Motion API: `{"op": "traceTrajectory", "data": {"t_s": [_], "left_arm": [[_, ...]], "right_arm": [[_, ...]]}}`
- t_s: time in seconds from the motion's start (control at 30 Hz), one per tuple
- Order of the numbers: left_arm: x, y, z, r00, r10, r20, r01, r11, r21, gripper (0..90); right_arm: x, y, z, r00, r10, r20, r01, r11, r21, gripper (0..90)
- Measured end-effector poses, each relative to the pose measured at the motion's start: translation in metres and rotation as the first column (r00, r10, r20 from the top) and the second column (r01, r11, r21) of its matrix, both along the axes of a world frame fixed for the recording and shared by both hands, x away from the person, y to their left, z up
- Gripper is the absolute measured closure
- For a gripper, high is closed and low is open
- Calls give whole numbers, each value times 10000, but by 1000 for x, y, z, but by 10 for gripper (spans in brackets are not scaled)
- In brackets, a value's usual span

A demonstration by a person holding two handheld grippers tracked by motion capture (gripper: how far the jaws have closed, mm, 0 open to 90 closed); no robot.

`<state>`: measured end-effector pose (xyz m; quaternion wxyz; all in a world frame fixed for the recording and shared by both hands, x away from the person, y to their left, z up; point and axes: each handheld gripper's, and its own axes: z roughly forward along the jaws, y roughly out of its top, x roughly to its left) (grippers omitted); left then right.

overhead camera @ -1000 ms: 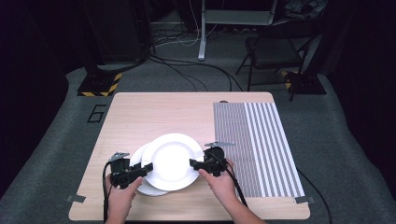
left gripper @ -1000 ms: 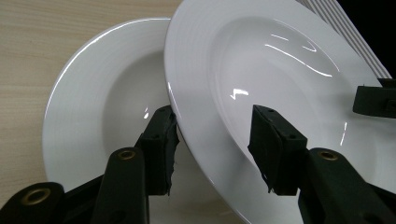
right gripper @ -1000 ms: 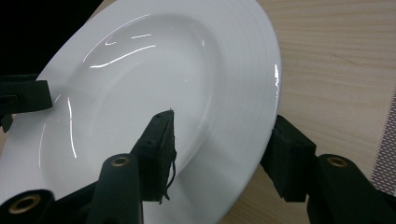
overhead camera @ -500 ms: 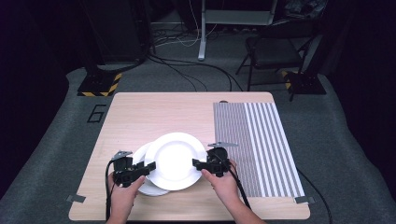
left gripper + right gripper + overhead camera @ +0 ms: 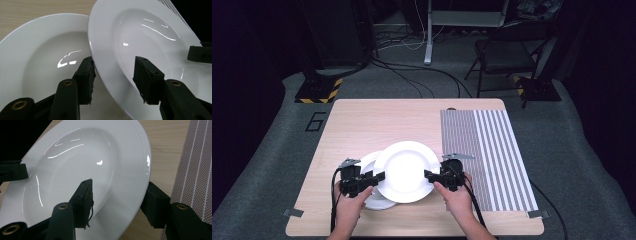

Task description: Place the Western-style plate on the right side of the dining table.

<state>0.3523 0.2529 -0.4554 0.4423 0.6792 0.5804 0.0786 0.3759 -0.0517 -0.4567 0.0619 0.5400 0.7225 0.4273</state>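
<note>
Plates come first: you have the upper round white ceramic plate (image 5: 406, 170) gripped at both sides, with your left tool (image 5: 373, 178) straddling its left rim and your right tool (image 5: 432, 176) straddling its right rim. In the left gripper view one jaw sits under that rim and the other over the plate's inner face, at a middling width; whether the pads actually press the china I cannot tell for certain, though the plate looks tilted and carried rather than lying flat. In the right gripper view the jaws likewise bracket the rim, one inside the bowl and one outside.

So the pick-up looks done, or very nearly. The plate hangs over the near middle of the pale wooden surface (image 5: 377, 120), partly overlapping the second round white plate (image 5: 371, 165), which lies flat on the surface below and to the left.

What is left, as I judge it, is the carry and the set-down. The grey striped placemat (image 5: 492, 150) lies bare just to the right and seems the likely place. Keep both rims level as you go.
</note>
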Motion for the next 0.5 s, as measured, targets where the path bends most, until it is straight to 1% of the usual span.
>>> {"op": "traceTrajectory", "data": {"t_s": [0.2, 0.4, 0.43, 0.5], "left_arm": [[4, -6, 0, 9997, -227, -35, 227, 9997, -31, 518], [9, -15, 0, 9986, -523, -15, 523, 9986, -30, 518], [10, -17, 0, 9984, -569, -26, 569, 9984, -34, 518], [12, -20, 0, 9978, -662, -6, 662, 9978, -34, 518]], "right_arm": [[-3, -8, -1, 9998, -219, 35, 219, 9997, -63, 457], [-6, -17, 0, 9988, -481, 56, 481, 9988, -14, 457], [-7, -18, 0, 9985, -550, 0, 550, 9985, 13, 457], [-8, -21, 0, 9981, -619, 78, 619, 9981, -22, 455]]}}
